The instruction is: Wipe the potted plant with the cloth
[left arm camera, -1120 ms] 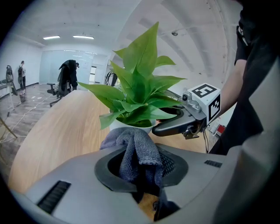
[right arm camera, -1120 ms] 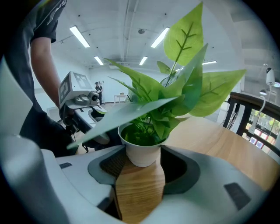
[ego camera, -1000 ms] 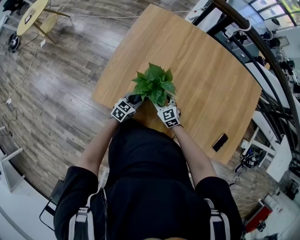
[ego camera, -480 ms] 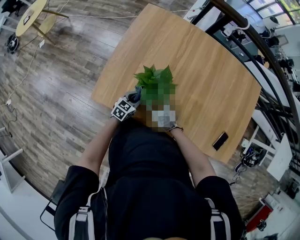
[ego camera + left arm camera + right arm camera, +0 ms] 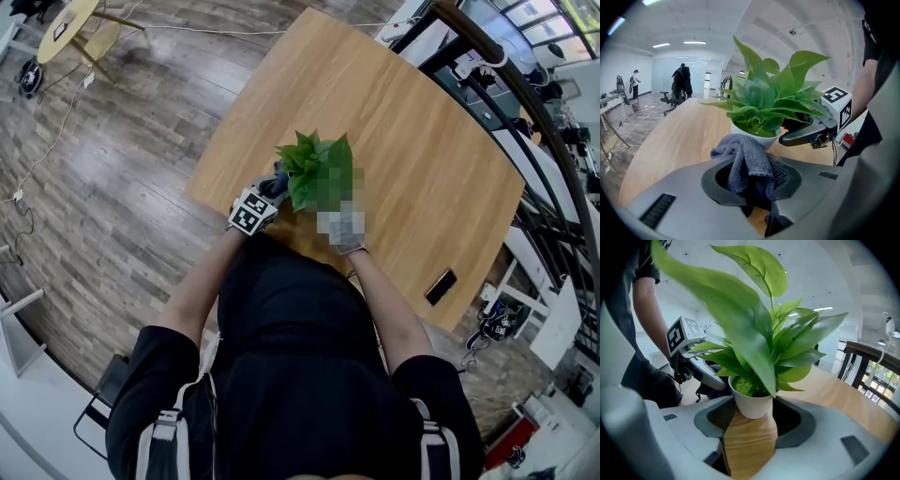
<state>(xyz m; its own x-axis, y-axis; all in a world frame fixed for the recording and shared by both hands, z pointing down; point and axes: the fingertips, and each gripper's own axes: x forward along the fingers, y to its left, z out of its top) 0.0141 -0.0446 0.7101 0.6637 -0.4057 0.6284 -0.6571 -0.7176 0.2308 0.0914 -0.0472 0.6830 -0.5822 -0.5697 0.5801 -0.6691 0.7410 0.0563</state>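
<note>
The potted plant [image 5: 314, 169], green leaves in a small white pot [image 5: 752, 404], stands near the front edge of the wooden table [image 5: 422, 159]. My left gripper [image 5: 750, 161] is shut on a bunched grey cloth [image 5: 745, 159], which hangs just short of the pot [image 5: 757, 137] on the plant's left side. My right gripper [image 5: 752, 411] has a jaw on each side of the pot and looks closed against it. In the left gripper view, the right gripper [image 5: 808, 133] reaches in under the leaves from the right. In the head view, a mosaic patch covers the right gripper [image 5: 339, 225].
A black phone [image 5: 440, 286] lies near the table's front right edge. A dark railing [image 5: 525, 103] runs past the table's far right side. Wooden floor [image 5: 103, 187] with a thin cable lies to the left, with a round yellow table [image 5: 66, 28] far off.
My left gripper with the cloth has edged a little closer to the plant's leaves. The right gripper and the pot have hardly shifted.
</note>
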